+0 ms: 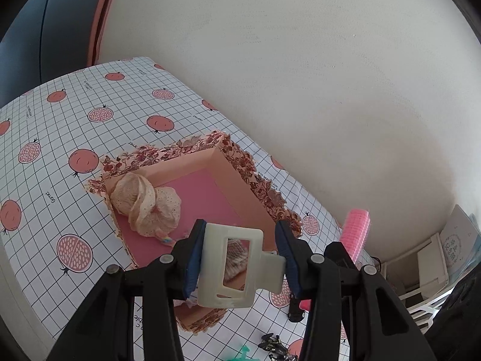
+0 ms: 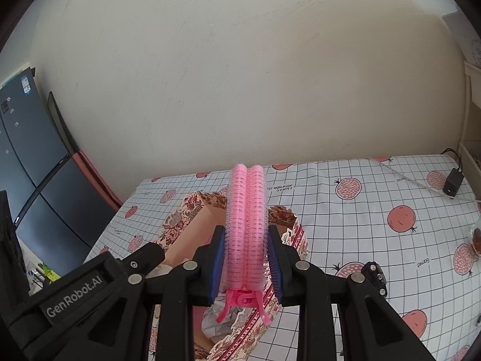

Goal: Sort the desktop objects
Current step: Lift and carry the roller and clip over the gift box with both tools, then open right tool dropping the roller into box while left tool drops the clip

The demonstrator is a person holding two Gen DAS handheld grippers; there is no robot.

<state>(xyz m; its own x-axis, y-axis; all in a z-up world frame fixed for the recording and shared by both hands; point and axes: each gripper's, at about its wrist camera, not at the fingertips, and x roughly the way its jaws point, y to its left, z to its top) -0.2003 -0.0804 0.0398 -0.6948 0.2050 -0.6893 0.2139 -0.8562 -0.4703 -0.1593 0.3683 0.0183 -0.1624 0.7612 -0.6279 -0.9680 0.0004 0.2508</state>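
Fingers on your left gripper (image 1: 239, 260) are closed onto a cream hair claw clip (image 1: 237, 266), its blue pads pressing the clip from both sides. You hold the clip over the near part of an open floral box (image 1: 240, 177) with a pink floor. Inside the box, toward its left end, lies a cream polka-dot scrunchie (image 1: 147, 207). The box sits on the tabletop (image 1: 90, 138), which is covered in a white grid cloth printed with pomegranates. Near your left gripper, at the bottom of the left wrist view, a small dark clip (image 1: 275, 346) lies on the cloth, and a bit of green shows just beside it; you cannot tell what that is.

Your right gripper (image 2: 246, 258) has its fingers shut around a pink hair roller clip (image 2: 246, 225), gripping it low on the two fuzzy rollers. The rollers point away from you toward the wall (image 2: 240, 75), and the pink handle ends stick out toward the camera. You hold it over the same floral box (image 2: 192, 219). To the right of your gripper, a small black object (image 2: 374, 275) rests on the cloth. Far right, a black adapter (image 2: 452, 182) with a white cable lies near the tabletop's far edge.
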